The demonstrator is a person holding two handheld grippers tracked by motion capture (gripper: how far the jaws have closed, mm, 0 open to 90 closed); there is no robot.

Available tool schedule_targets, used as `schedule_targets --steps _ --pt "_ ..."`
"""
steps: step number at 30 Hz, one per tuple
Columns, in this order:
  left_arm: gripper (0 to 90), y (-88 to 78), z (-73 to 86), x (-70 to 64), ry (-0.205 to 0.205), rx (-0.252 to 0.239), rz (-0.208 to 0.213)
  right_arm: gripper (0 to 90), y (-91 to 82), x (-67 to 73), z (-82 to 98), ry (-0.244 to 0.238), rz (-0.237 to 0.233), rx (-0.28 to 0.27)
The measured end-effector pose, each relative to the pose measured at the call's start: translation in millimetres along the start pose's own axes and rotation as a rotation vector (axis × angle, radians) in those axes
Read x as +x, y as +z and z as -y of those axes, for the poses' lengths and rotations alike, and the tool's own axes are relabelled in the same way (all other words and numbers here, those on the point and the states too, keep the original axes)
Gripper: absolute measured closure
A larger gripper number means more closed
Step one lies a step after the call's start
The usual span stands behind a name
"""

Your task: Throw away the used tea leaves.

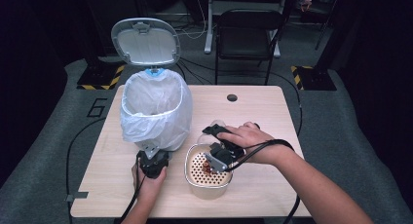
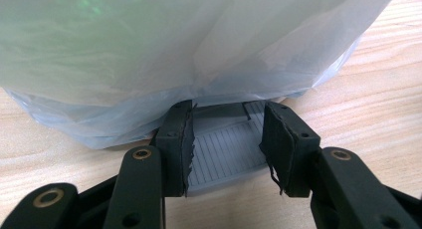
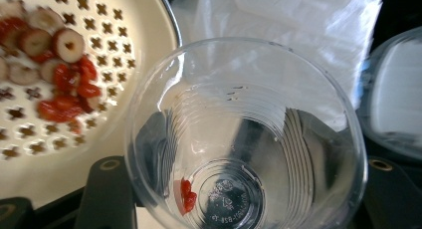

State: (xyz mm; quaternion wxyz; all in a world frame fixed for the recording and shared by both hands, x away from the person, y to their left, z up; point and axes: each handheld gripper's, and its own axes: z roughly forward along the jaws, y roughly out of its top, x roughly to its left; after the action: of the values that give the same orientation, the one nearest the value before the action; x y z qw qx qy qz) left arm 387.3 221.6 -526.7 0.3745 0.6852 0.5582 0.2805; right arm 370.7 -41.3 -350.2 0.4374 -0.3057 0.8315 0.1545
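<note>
Right claw (image 1: pixel 217 142) grips a clear plastic cup (image 3: pixel 244 139) above the cream perforated strainer (image 1: pixel 207 171); left claw (image 2: pixel 226 139) clamps the grey bin pedal (image 2: pixel 224 149). Keep the pedal down while tipping toward the white-bagged bin (image 1: pixel 155 109).

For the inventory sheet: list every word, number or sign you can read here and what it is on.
"6": large grey numeral on the floor mat, left of the table.
Raised lettering on the bottom of the clear plastic cup: too small and blurred to read.
Yellow-and-black hazard stripes on the stand bases: a sign, without words.
Nothing else is readable.
</note>
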Motion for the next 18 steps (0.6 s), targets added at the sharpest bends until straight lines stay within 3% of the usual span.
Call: schedule_targets --steps 7,12,18 --pt "55.6 0.2 0.1 -0.1 0.001 -0.002 -0.001 38.5 -0.3 -16.2 8.6 0.129 -0.083 -0.038" --pt "55.6 0.1 0.0 -0.1 0.000 0.000 0.000 38.6 -0.8 -25.9 12.7 0.228 -0.185 -0.071" --pt "55.6 0.1 0.1 -0.1 0.001 -0.002 -0.001 38.6 0.9 -33.5 19.4 0.327 -0.251 -0.094"
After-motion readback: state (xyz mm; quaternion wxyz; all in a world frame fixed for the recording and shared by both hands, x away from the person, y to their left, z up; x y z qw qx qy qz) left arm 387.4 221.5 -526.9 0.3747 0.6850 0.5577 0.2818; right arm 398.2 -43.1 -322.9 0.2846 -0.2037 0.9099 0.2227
